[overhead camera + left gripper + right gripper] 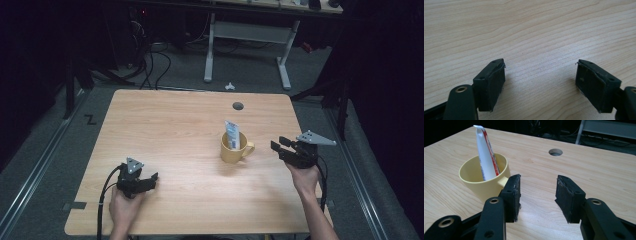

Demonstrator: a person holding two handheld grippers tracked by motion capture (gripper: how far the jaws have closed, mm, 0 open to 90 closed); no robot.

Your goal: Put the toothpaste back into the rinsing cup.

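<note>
Spanning most of the high view: pale wood-grain tabletop (165, 135), grey floor and dark room around it, white desk frame (247, 35) beyond the far edge. Near the right side, yellow mug (234, 148) holding an upright toothpaste tube (231, 134). Right gripper (280, 145) just right of the mug handle, fingers apart, gripping nothing. Left gripper (152, 177) near the front edge, fingers wide apart over bare wood.

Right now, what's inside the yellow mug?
A white tube with red print stands in the yellow mug, leaning on its rim, crimped end up. Its lower end and the mug's bottom are hidden by the wall.
</note>
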